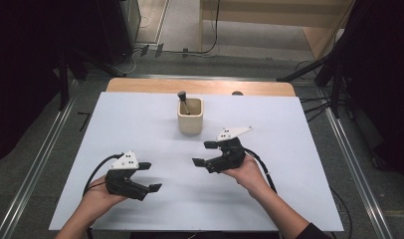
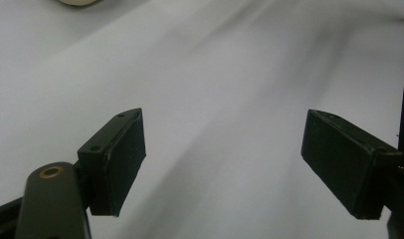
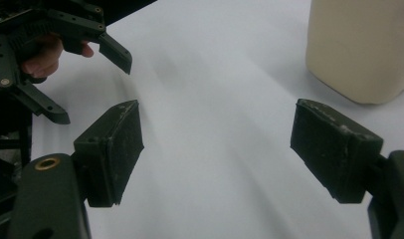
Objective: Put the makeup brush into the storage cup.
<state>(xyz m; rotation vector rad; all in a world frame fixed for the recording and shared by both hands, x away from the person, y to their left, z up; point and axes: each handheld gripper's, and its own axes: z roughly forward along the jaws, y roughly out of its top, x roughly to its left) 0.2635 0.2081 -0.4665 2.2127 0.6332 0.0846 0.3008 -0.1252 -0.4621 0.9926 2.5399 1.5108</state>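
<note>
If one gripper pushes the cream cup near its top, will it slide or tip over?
The cream cup looks squat with a broad flat base, so it would probably slide rather than tip. Its walls look thick and stiff, maybe ceramic, so likely rather heavy. The brush leans loosely inside and may shift or rattle.

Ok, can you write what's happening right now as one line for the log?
left gripper: open, holds nothing | right gripper: open, holds nothing, near cup | brush: standing in cup | table: white top
</note>
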